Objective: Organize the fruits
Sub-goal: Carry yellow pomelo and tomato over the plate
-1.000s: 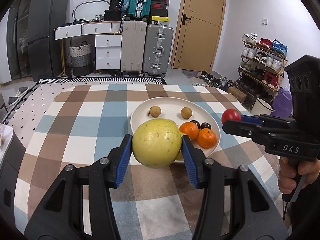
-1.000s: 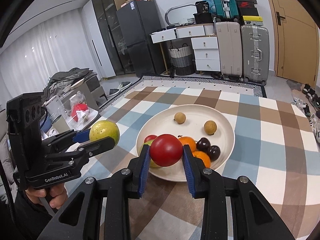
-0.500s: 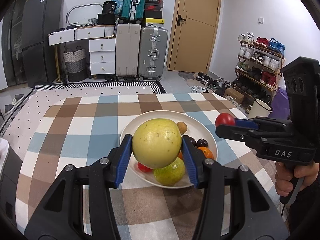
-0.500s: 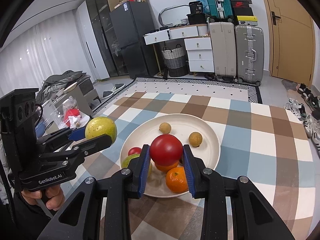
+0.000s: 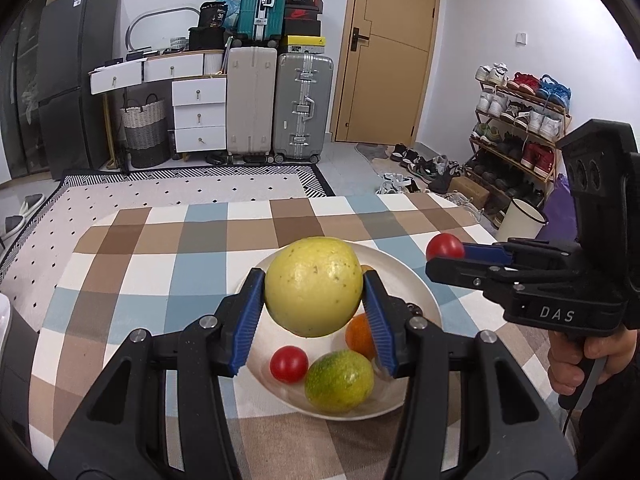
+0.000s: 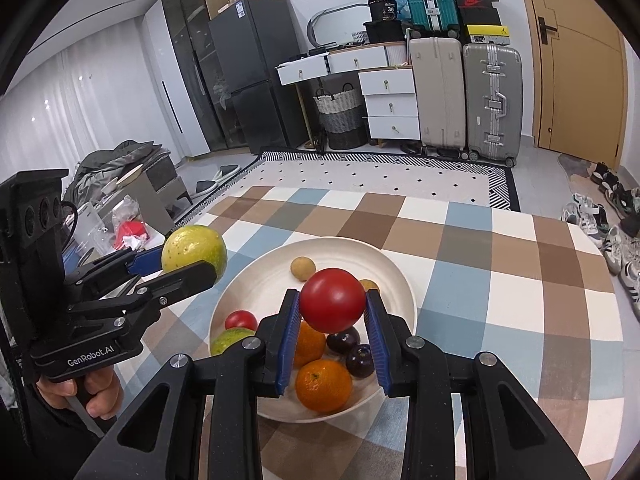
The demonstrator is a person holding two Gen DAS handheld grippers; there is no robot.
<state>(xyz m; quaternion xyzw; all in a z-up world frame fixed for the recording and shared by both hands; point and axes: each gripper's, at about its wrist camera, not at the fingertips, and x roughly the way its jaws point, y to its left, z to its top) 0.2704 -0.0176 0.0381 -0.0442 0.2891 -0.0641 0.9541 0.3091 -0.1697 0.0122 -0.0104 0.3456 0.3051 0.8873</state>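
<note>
Left view: checked tablecloth (image 5: 132, 280) on a table, suitcases (image 5: 276, 108), door (image 5: 394, 52), shoe rack (image 5: 516, 128) behind. Cloth bare left of and beyond the plate (image 5: 420, 292). Left gripper (image 5: 314, 294) clamps a yellow fruit (image 5: 314, 286) above the plate; right gripper (image 5: 446, 258) beside it at right. Right view: fridge (image 6: 256, 76), drawers (image 6: 384, 100), rug (image 6: 360, 172) behind; cloth bare right of the plate. Jaws grip a tomato (image 6: 332, 300) over oranges (image 6: 324, 384) and plums (image 6: 360, 360).

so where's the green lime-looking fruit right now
In the left wrist view the green fruit lies at the near edge of the white plate, beside a small red tomato on its left.
</note>
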